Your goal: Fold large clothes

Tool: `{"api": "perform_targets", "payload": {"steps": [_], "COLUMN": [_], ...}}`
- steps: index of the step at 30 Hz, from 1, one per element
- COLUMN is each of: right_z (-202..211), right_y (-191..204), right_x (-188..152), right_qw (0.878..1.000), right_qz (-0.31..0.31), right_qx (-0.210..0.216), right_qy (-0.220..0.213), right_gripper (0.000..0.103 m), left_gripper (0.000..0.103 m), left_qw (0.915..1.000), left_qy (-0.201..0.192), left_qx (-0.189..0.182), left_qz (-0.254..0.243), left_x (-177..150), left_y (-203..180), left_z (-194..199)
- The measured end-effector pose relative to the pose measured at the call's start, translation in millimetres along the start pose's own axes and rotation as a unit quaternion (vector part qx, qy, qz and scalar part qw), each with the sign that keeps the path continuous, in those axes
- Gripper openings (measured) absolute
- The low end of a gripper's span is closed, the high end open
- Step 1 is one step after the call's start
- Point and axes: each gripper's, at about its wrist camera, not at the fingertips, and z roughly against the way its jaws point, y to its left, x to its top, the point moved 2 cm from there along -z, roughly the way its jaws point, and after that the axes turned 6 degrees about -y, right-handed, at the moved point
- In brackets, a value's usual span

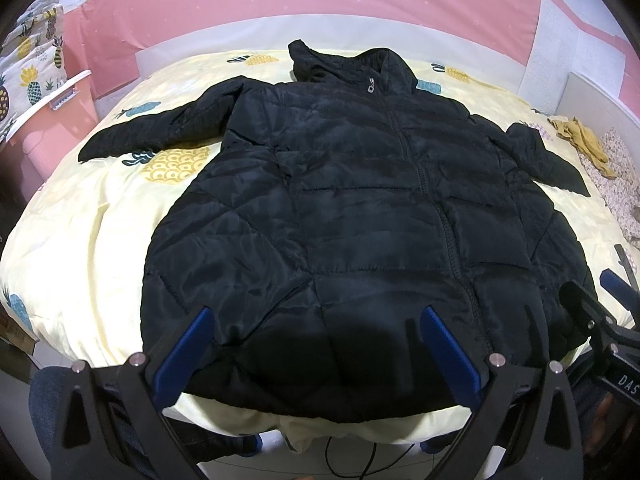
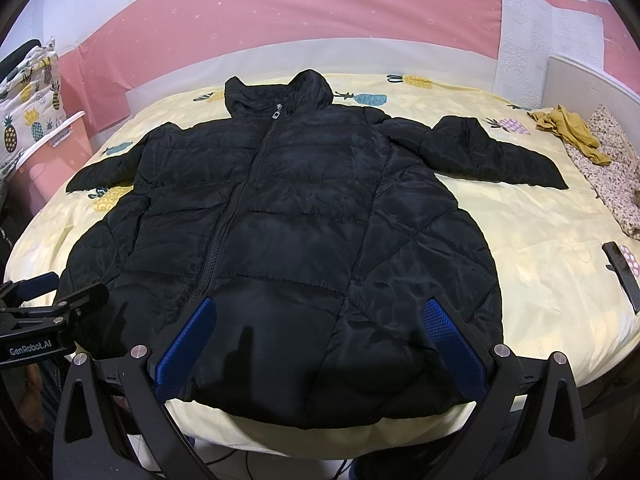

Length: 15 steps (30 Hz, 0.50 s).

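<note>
A black quilted puffer jacket (image 1: 340, 208) lies flat, zipped and face up on the bed, hood at the far end, both sleeves spread out sideways; it also shows in the right wrist view (image 2: 288, 232). My left gripper (image 1: 316, 316) is open and empty, hovering over the jacket's hem near the bed's front edge. My right gripper (image 2: 320, 308) is open and empty, also above the hem, to the right of the left one. The right gripper's body shows at the left wrist view's right edge (image 1: 592, 312).
The bed has a pale yellow pineapple-print sheet (image 2: 540, 240). A yellow cloth (image 2: 568, 128) and a floral fabric (image 2: 608, 184) lie at the right side, with a dark flat object (image 2: 624, 276) near the right edge. A pink bin (image 1: 60, 112) stands at the left.
</note>
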Motion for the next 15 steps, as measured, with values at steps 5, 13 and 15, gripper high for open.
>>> {"api": "perform_targets", "payload": {"steps": [5,13,15], "right_z": [-0.3,-0.3,-0.5], "right_y": [0.2,0.6,0.8], "right_x": [0.5,1.6,1.5], "right_qw": [1.000,1.000,1.000], "right_qz": [0.001,0.002,0.003], "right_qx": [0.001,0.001,0.001], "right_qy": [-0.001,-0.003,-0.003], "right_gripper": [0.103,0.103,0.103], "left_gripper": [0.103,0.103,0.103], "left_qw": [1.0000,1.0000,1.0000], "left_qy": [0.001,0.002,0.003], "left_qx": [0.000,-0.002,-0.001], "left_qz": [0.003,0.003,0.003], "left_x": [0.4,1.0,0.7], "left_y": [2.1,1.1,0.9], "left_z": [-1.6,-2.7,-2.7]}}
